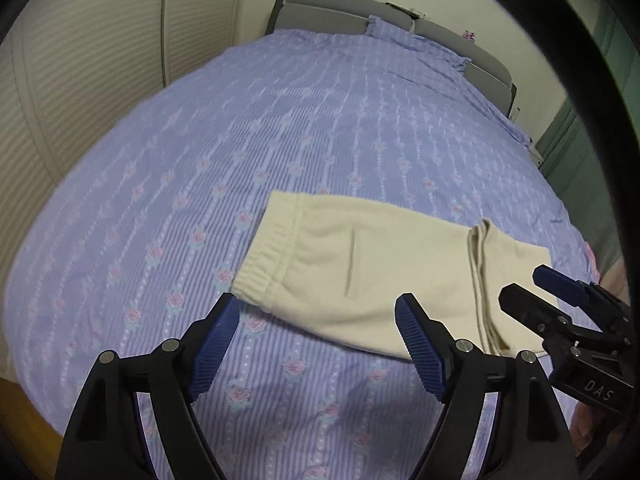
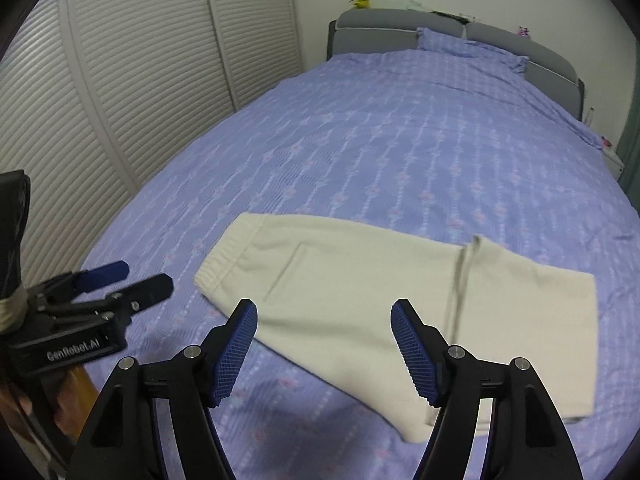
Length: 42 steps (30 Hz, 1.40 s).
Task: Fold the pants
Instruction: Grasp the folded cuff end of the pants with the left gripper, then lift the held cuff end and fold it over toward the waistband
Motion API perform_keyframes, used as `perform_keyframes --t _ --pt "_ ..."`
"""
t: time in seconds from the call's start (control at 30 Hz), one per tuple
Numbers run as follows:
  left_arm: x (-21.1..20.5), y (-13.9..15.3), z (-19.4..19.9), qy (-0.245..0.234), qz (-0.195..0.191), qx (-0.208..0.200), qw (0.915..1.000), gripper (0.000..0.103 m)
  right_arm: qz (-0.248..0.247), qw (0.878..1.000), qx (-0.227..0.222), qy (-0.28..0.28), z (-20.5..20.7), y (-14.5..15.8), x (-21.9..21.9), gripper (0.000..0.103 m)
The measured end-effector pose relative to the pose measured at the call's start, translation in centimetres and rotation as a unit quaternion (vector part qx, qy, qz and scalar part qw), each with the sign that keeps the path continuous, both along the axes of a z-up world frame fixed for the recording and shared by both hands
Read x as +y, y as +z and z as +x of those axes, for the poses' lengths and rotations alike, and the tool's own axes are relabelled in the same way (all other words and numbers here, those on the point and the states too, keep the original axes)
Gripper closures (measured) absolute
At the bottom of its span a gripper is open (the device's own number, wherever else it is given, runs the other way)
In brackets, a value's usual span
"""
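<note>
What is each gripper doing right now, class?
Left gripper: open, holding nothing.
Right gripper: open, holding nothing, above the folded cream fabric pants.

bedspread (image 1: 280,128): purple, floral | headboard (image 2: 400,20): grey | closet doors (image 2: 132,80): louvered, white

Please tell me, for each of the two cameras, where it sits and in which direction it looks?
Left wrist: on the left tongs, open, looking along the bed to the headboard; right tongs at right.
Right wrist: on the right tongs, open, facing likewise; left tongs at left.
Shared: cream pants, partly folded, on the bed.
</note>
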<state>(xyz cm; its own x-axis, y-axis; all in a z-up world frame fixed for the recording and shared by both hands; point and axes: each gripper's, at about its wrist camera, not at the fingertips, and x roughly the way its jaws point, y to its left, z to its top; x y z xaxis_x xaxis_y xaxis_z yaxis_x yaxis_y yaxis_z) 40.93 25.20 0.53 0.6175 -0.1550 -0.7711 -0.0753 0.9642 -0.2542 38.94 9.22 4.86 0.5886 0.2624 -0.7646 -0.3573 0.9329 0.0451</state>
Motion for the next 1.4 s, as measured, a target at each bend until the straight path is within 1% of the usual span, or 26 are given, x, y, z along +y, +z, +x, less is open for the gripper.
perform_keyframes --t 0.13,0.2,0.27,0.3,0.33,0.37,0.4,0.43,0.47,0.5,0.57,0.63,0.7,0.83,0.93,0.97,1.0,1.03,1.13,1.23,1.27,1.3,1.33,1.4 --pt "3.4 -3.8 2.2 -0.001 -0.051 0.009 0.9987 0.023 -0.020 1.000 0.006 -0.003 1.7 -2.9 2.4 0.033" --pt "4.3 -6.1 3.2 0.004 -0.059 0.025 0.9979 0.024 -0.027 0.999 0.016 -0.011 2.8 -4.4 3.4 0.033" --pt "5.1 -8.4 3.9 0.004 -0.086 0.037 0.9956 0.025 -0.031 0.999 0.022 -0.023 3.5 -5.6 4.3 0.033" --pt "5.5 -9.4 4.0 0.009 -0.107 0.038 0.9935 0.028 -0.031 0.999 0.025 -0.027 3.7 -6.0 4.4 0.033" --pt "6.0 -10.5 4.1 0.018 -0.141 0.040 0.9890 0.030 -0.030 0.999 0.027 -0.031 4.1 -6.5 4.7 0.033" --pt "6.6 -11.7 4.1 0.029 -0.182 0.042 0.9819 0.032 -0.033 0.998 0.029 -0.037 4.5 -7.0 4.9 0.033" --pt "7.0 -12.5 4.1 0.037 -0.213 0.043 0.9754 0.036 -0.035 0.998 0.032 -0.041 4.7 -7.3 5.0 0.033" --pt "7.5 -13.5 4.2 0.048 -0.249 0.044 0.9663 0.042 -0.036 0.998 0.033 -0.043 5.0 -7.8 5.2 0.033" --pt "7.8 -14.3 4.3 0.057 -0.272 0.044 0.9595 0.043 -0.038 0.998 0.033 -0.045 5.3 -8.1 5.3 0.033" --pt "8.0 -14.9 4.3 0.065 -0.283 0.042 0.9561 0.043 -0.041 0.997 0.034 -0.048 5.6 -8.4 5.4 0.033" --pt "8.1 -15.8 4.4 0.077 -0.295 0.041 0.9516 0.048 -0.041 0.997 0.034 -0.054 6.2 -8.9 5.5 0.033" --pt "8.1 -16.8 4.5 0.078 -0.330 0.039 0.9399 0.049 -0.042 0.997 0.036 -0.058 6.5 -9.4 5.5 0.033" --pt "8.0 -17.6 5.1 0.084 -0.344 0.041 0.9343 0.049 -0.042 0.996 0.040 -0.061 7.1 -9.9 5.7 0.033" --pt "8.0 -18.5 7.6 0.082 -0.349 0.041 0.9328 0.048 -0.041 0.996 0.042 -0.070 7.8 -10.5 5.5 0.033" --pt "7.8 -17.9 8.9 0.073 -0.345 0.041 0.9350 0.049 -0.041 0.995 0.042 -0.080 8.5 -10.8 5.3 0.033" --pt "7.7 -17.6 8.9 0.074 -0.341 0.041 0.9363 0.051 -0.041 0.995 0.045 -0.083 8.6 -10.9 5.1 0.033" --pt "7.5 -17.3 8.9 0.075 -0.331 0.044 0.9395 0.060 -0.041 0.994 0.047 -0.084 8.8 -11.0 4.9 0.033" --pt "7.3 -16.9 9.0 0.074 -0.319 0.049 0.9435 0.065 -0.039 0.994 0.049 -0.086 8.9 -11.0 4.7 0.033" --pt "6.4 -14.4 8.5 0.057 -0.271 0.049 0.9597 0.076 -0.034 0.994 0.047 -0.092 8.6 -10.2 3.6 0.033" --pt "4.9 -10.3 7.7 0.047 -0.227 0.031 0.9722 0.078 -0.022 0.994 0.045 -0.092 7.8 -8.7 2.1 0.033" --pt "3.8 -8.4 7.5 0.042 -0.199 0.023 0.9789 0.078 -0.020 0.994 0.044 -0.093 7.6 -8.1 1.5 0.033" --pt "2.9 -7.0 7.3 0.038 -0.175 0.015 0.9836 0.079 -0.017 0.994 0.040 -0.096 7.2 -7.1 0.6 0.033" --pt "1.3 -4.8 6.8 0.032 -0.144 0.001 0.9891 0.079 -0.014 0.994 0.036 -0.098 6.9 -6.2 -0.2 0.033" --pt "-1.2 -1.9 6.4 0.021 -0.100 -0.019 0.9946 0.079 -0.006 0.994 0.024 -0.105 6.2 -3.8 -2.4 0.033"
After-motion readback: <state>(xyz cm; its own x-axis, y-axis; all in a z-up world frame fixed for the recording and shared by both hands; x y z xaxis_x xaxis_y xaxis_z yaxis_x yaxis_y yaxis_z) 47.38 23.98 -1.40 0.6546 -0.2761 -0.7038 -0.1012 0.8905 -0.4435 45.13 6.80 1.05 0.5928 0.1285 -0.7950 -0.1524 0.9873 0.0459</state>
